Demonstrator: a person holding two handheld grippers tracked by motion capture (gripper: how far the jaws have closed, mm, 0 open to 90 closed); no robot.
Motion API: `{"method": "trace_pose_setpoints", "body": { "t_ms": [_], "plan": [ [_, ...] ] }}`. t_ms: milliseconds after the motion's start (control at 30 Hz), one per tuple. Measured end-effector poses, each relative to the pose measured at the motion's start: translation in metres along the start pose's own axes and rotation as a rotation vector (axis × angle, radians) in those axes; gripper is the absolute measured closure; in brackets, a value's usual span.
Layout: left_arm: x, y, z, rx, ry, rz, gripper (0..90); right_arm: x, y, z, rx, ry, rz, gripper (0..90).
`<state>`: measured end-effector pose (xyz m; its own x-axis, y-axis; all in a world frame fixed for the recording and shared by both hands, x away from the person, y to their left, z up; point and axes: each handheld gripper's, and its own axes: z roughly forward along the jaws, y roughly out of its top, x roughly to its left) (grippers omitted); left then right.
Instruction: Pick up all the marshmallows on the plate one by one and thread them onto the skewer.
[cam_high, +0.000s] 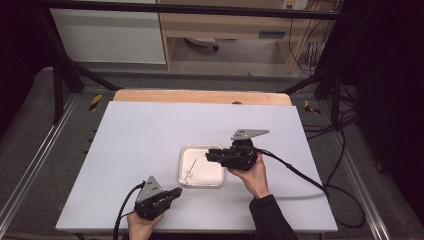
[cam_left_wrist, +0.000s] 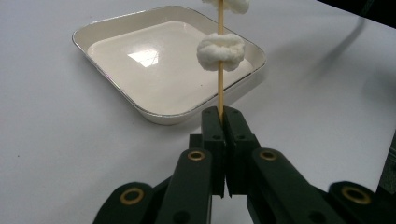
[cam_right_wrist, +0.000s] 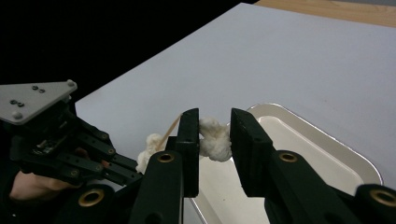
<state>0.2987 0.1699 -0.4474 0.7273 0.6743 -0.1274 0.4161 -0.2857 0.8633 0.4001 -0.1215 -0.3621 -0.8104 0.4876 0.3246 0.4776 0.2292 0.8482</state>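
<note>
Left hand sits low at the bottom of the high view, its left gripper (cam_left_wrist: 223, 122) pointing toward the tray (cam_high: 183, 172) and clamped tight on the base of a wooden skewer (cam_left_wrist: 220, 88). The skewer rises to the top centre of the left gripper view, carrying a white marshmallow (cam_left_wrist: 220, 51). The right hand reaches in from the right; the right gripper (cam_right_wrist: 214, 133) squeezes the upper marshmallow (cam_right_wrist: 215, 138) in narrowly parted jaws above the desk (cam_high: 150, 135).
</note>
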Motion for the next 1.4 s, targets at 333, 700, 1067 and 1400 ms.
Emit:
{"method": "trace_pose_setpoints", "body": {
  "t_ms": [333, 700, 1067, 1400],
  "plan": [
    [-0.002, 0.001, 0.001, -0.008, -0.004, 0.006, 88.4, 0.001, 0.007, -0.01, -0.043, 0.041, 0.036, 73.8],
    [-0.005, 0.003, 0.002, -0.01, -0.008, 0.019, 88.3, 0.0, 0.011, -0.01, -0.067, 0.091, 0.073, 73.5],
    [-0.008, 0.003, 0.004, -0.009, -0.017, 0.027, 88.4, 0.0, 0.006, 0.001, -0.034, 0.111, 0.084, 73.4],
    [-0.008, 0.003, 0.004, -0.009, -0.018, 0.028, 88.4, -0.001, 0.002, 0.007, -0.018, 0.118, 0.087, 73.4]
  ]
}}
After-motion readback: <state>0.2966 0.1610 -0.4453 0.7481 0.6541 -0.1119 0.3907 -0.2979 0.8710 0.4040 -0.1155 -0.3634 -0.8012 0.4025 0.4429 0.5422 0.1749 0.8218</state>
